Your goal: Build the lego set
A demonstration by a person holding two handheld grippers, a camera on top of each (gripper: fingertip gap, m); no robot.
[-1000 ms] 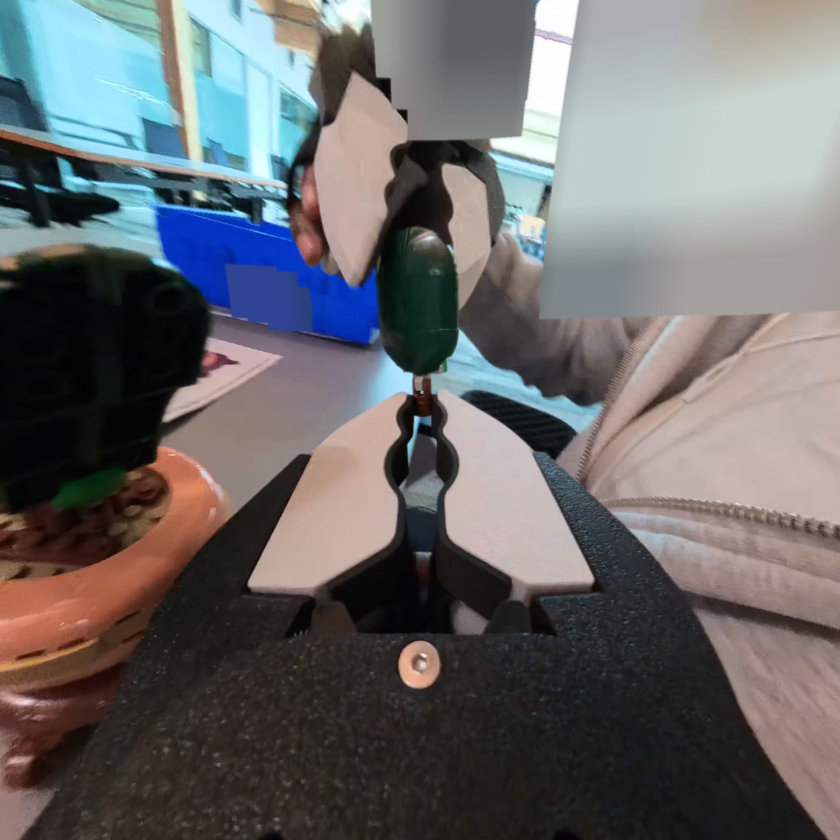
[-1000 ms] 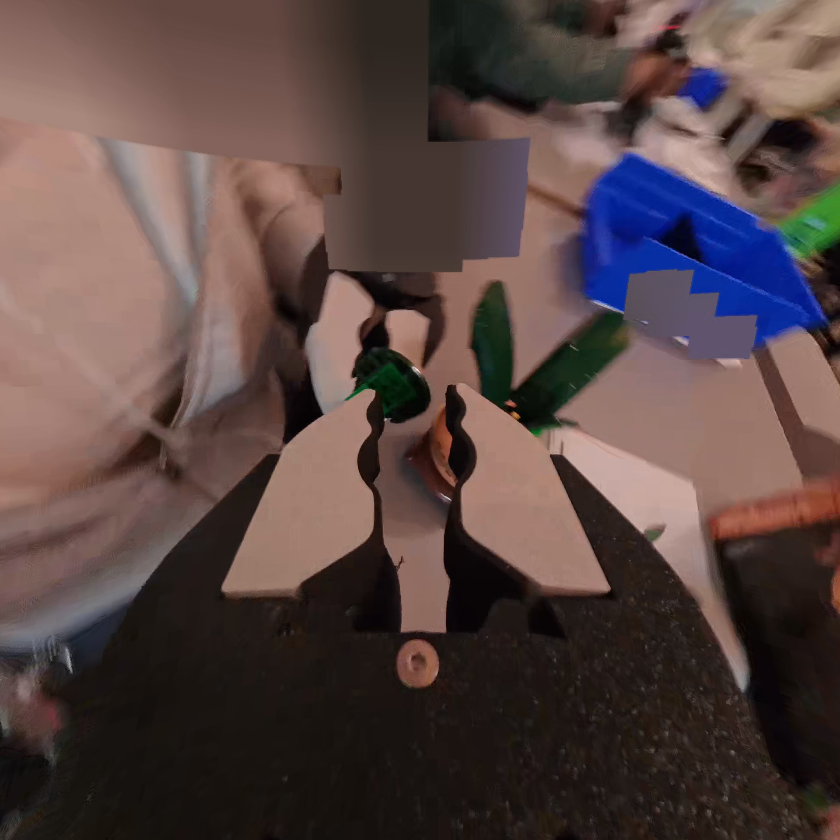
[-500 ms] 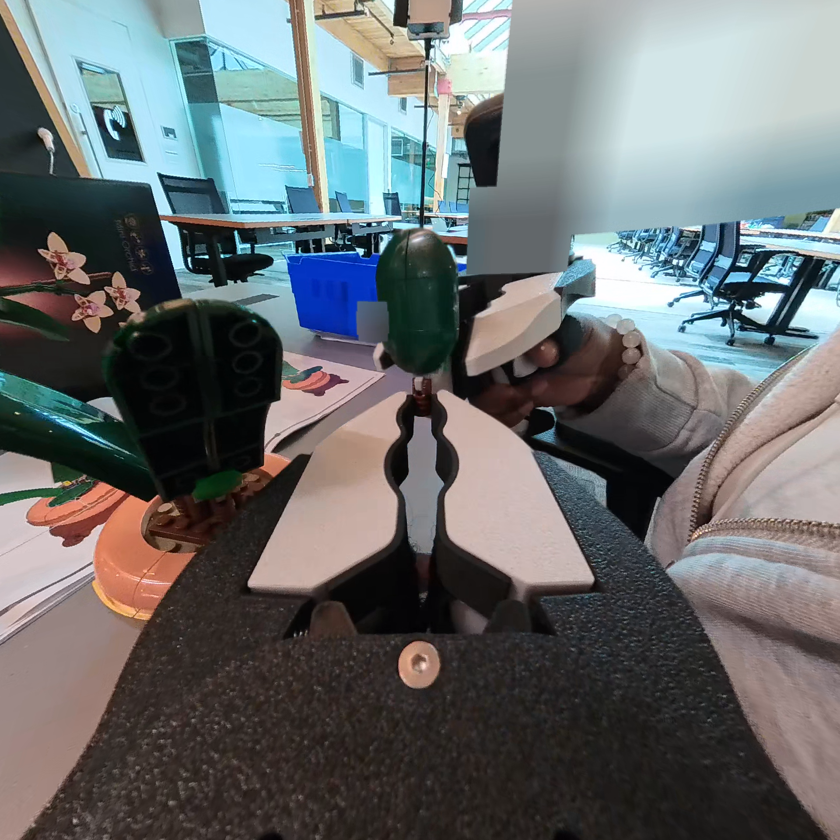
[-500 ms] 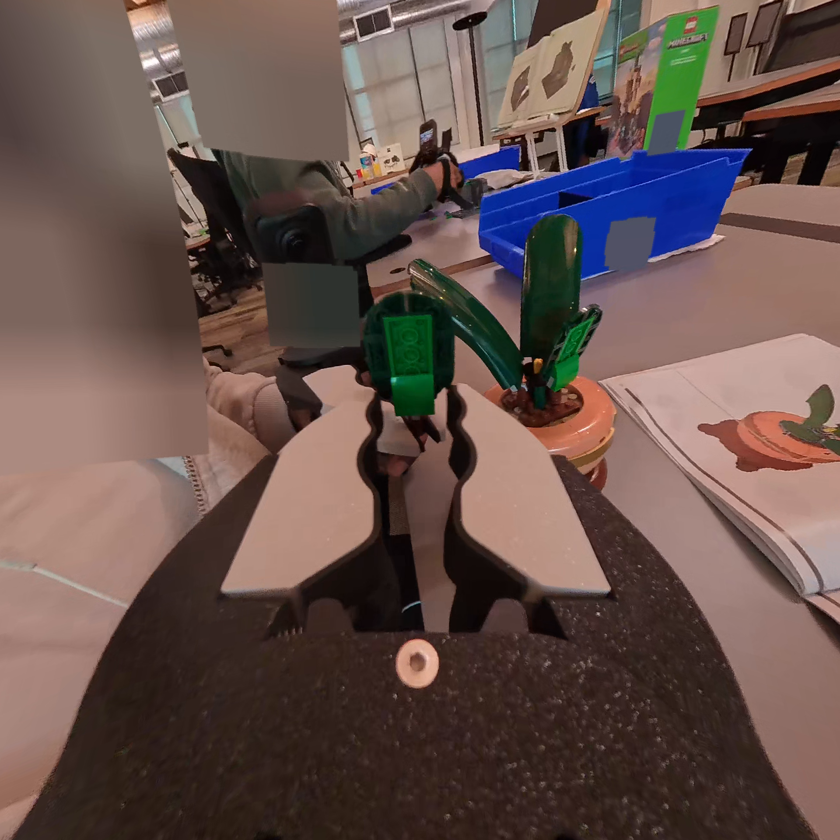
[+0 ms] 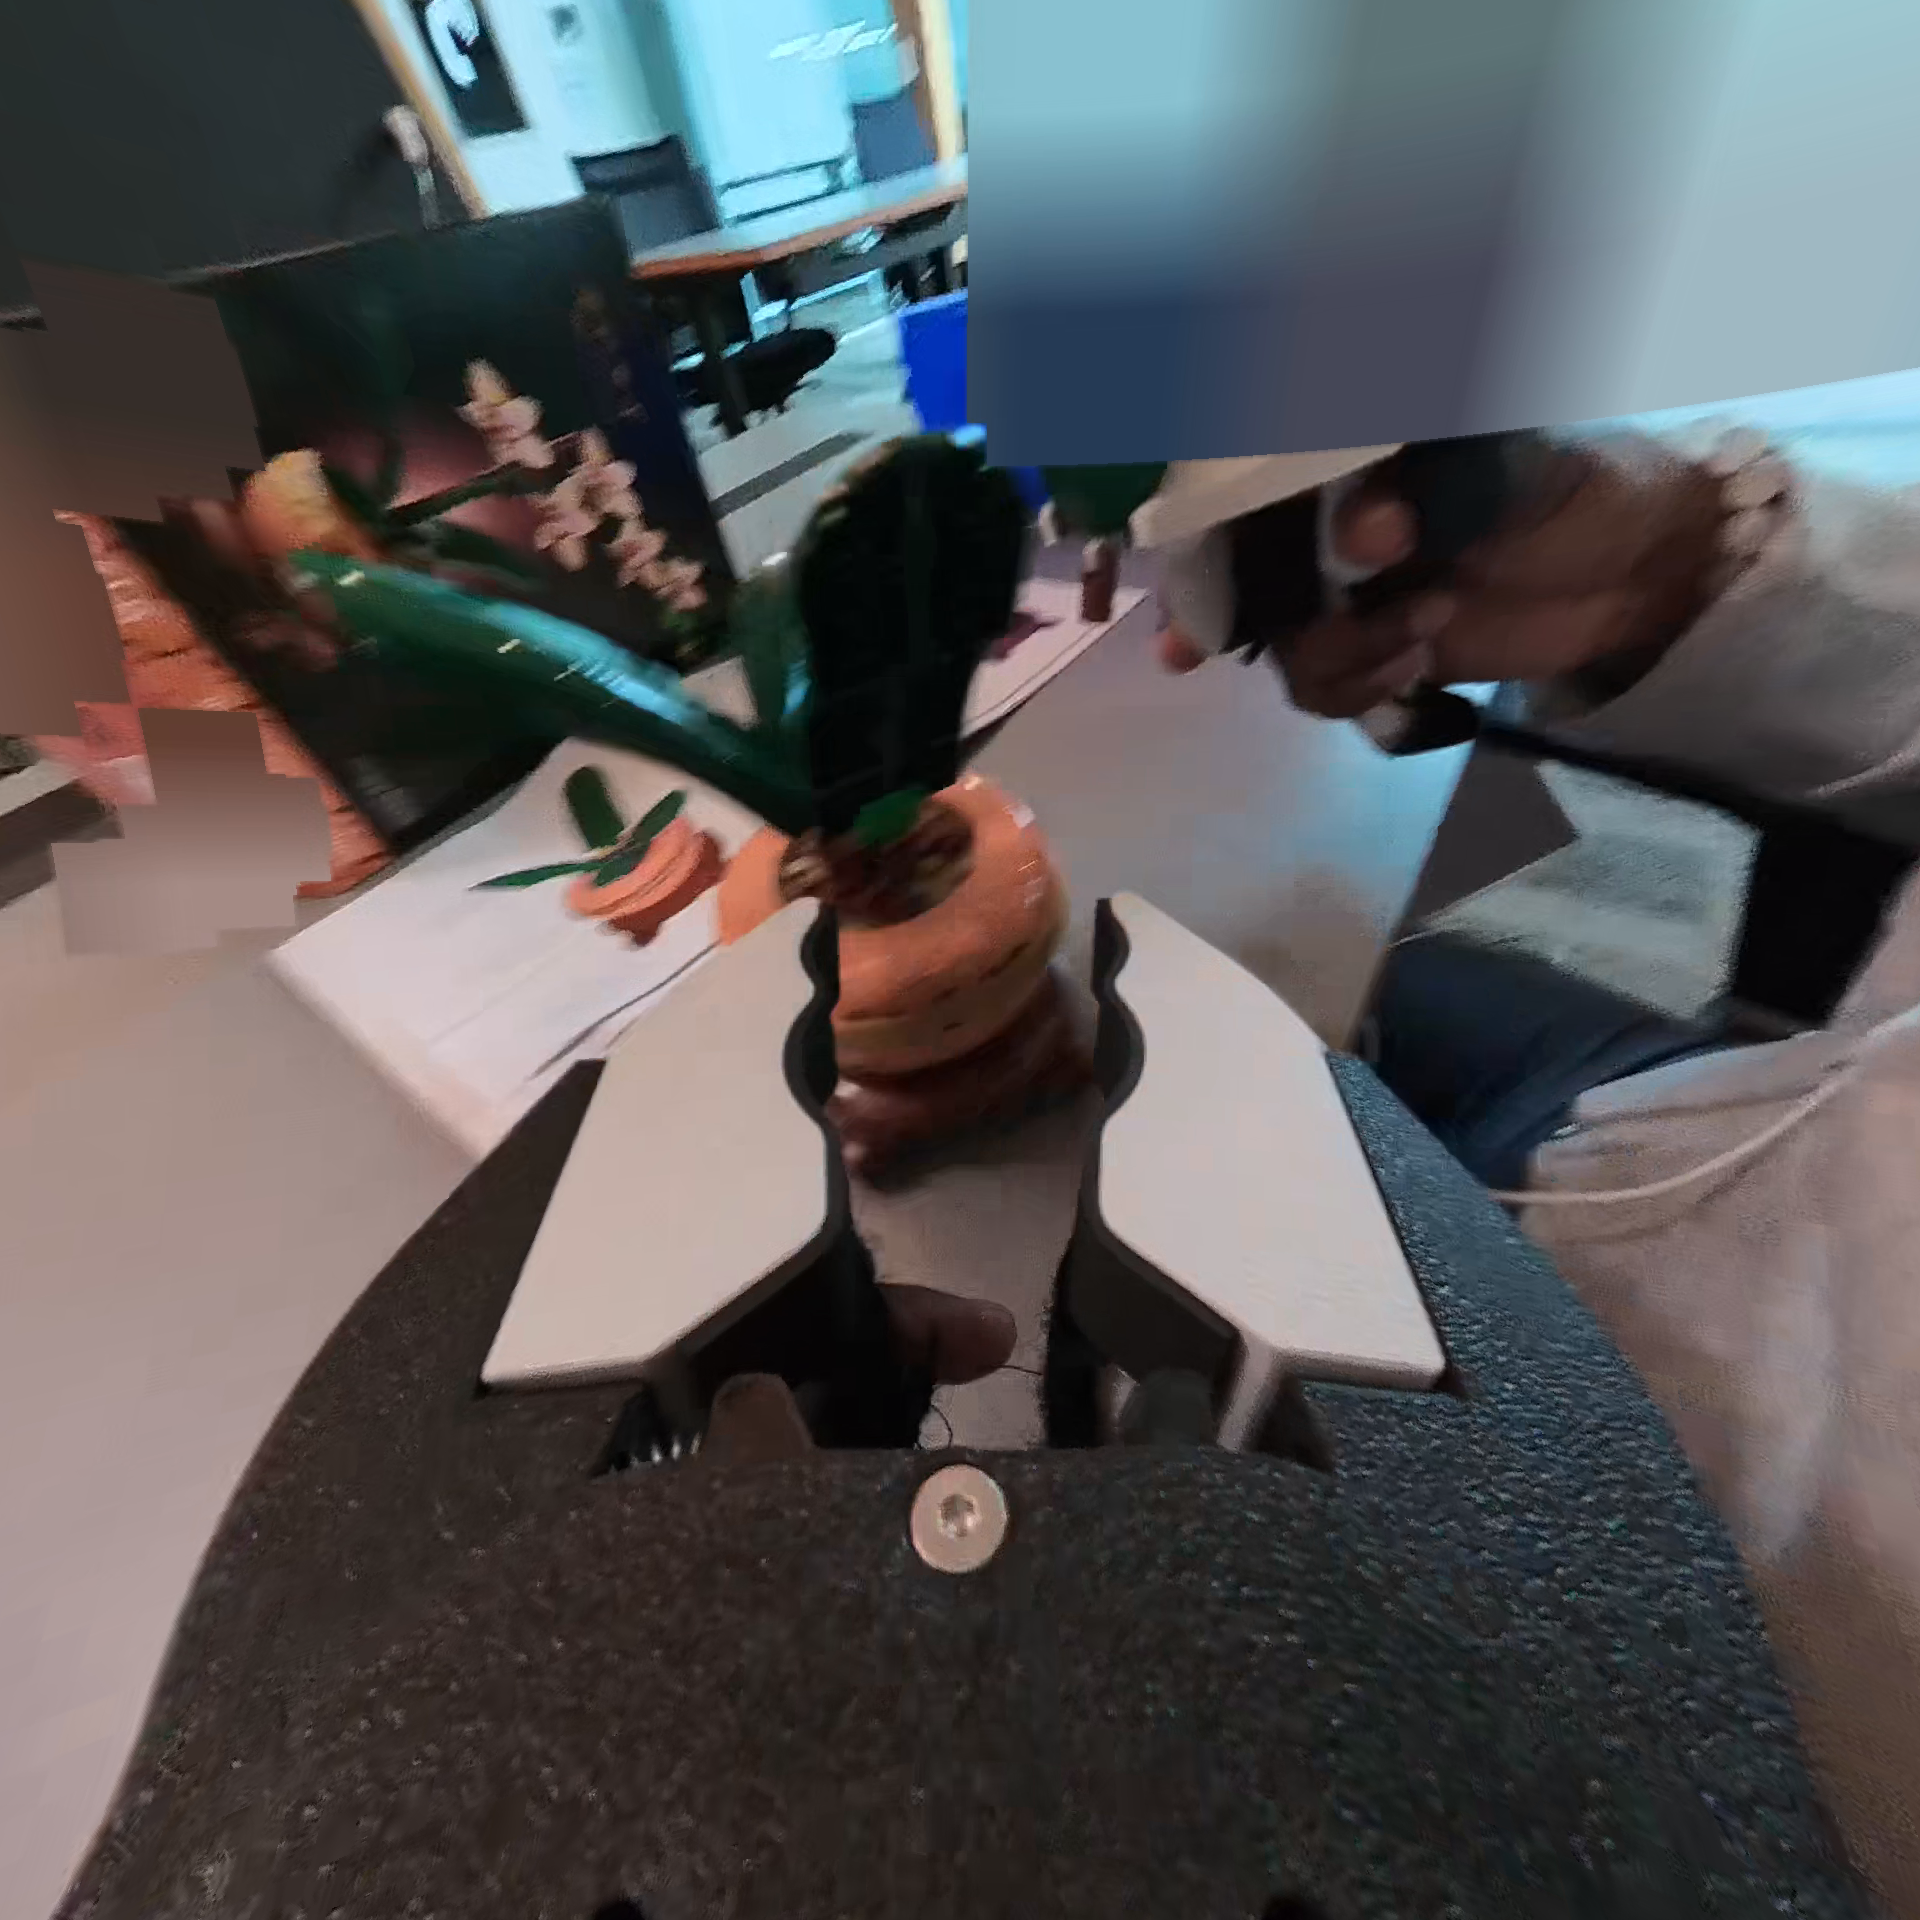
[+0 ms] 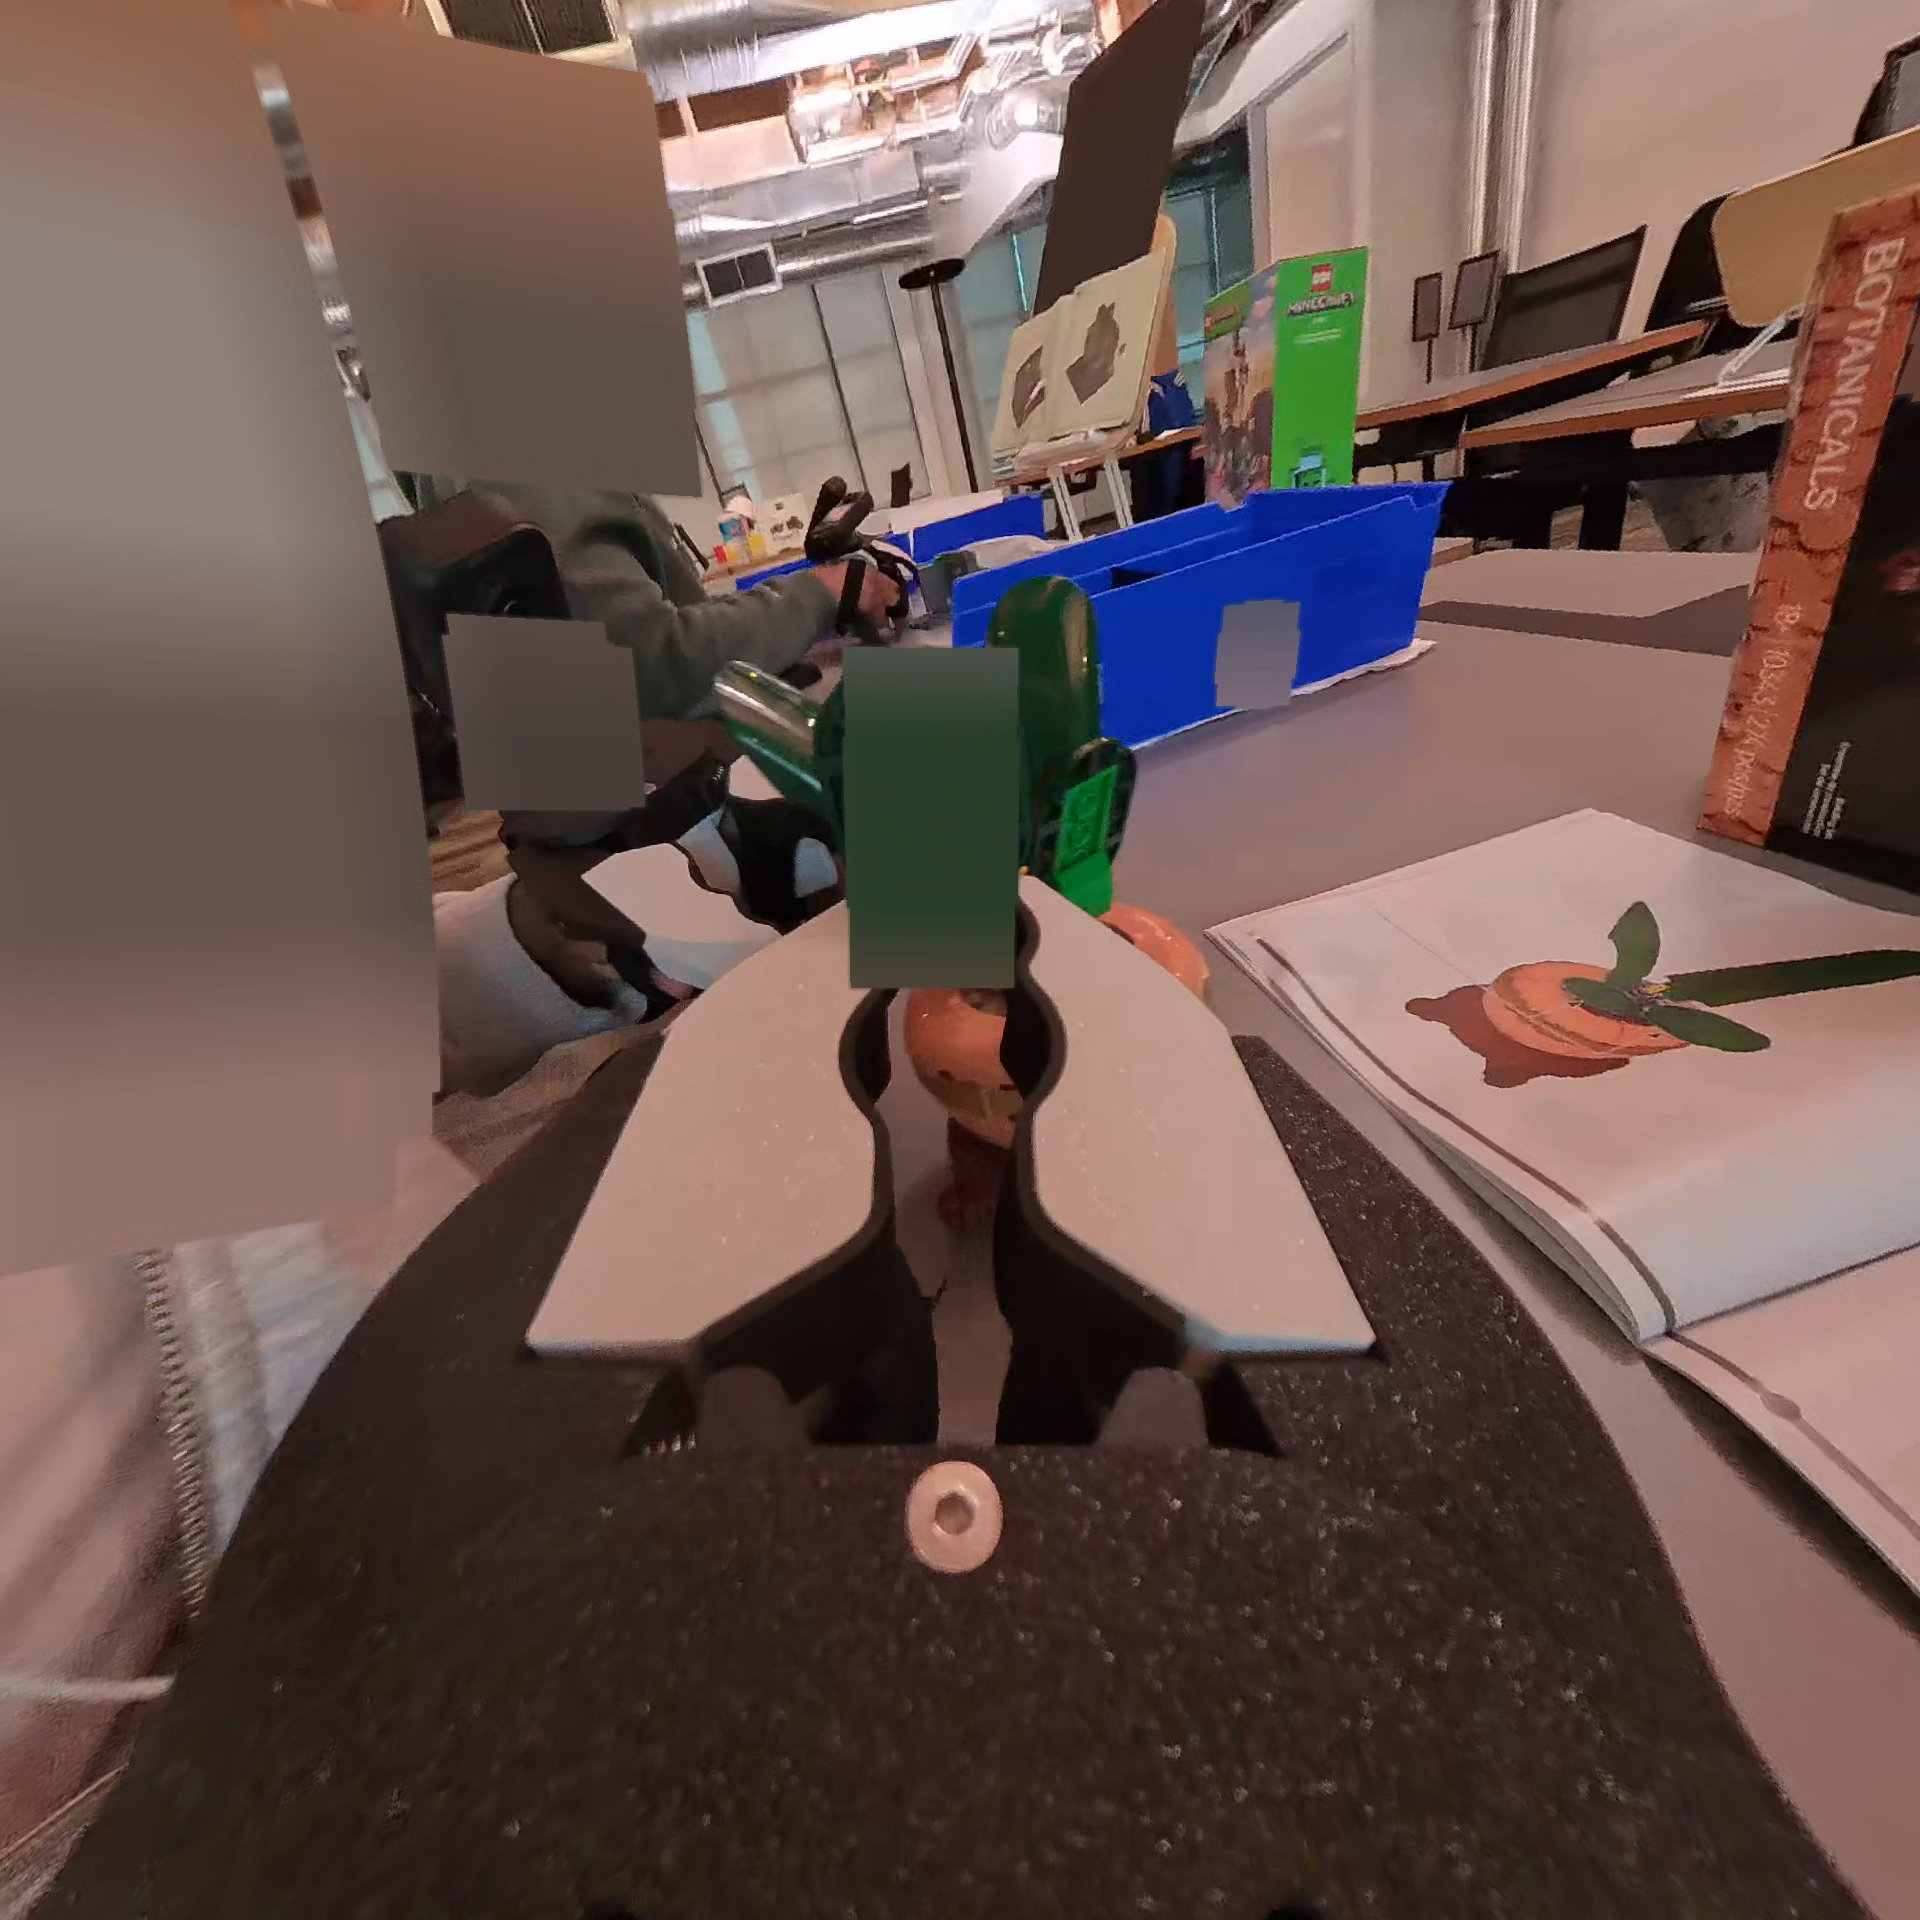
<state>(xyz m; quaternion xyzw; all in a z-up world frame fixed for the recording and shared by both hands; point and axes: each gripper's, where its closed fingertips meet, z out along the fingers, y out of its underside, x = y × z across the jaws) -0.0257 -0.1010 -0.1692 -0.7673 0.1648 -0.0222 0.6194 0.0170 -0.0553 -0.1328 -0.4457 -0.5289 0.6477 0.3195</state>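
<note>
The peach lego pot (image 5: 956,935) stands on the grey table with dark green leaves (image 5: 894,623) rising from it. My left gripper (image 5: 961,920) is open and empty, its fingers on either side of the pot, just in front of it. My right gripper (image 6: 935,914) is shut on a green leaf piece (image 5: 1101,494), held upright in front of the pot (image 6: 971,1049); a blur patch hides most of the piece in the right wrist view. The right gripper also shows in the left wrist view (image 5: 1216,540), above and to the right of the pot.
An open instruction booklet (image 6: 1558,1091) lies beside the pot, also in the left wrist view (image 5: 447,966). The set's dark box (image 6: 1849,571) stands behind it. A blue bin (image 6: 1299,592) sits farther back. The person's grey sweater is close behind both grippers. Tip to tip, the grippers are about 8 cm apart.
My left gripper has let go of the green leaf piece, opened and swung down to the pot. My right gripper has closed on the leaf piece and carries it toward the pot.
</note>
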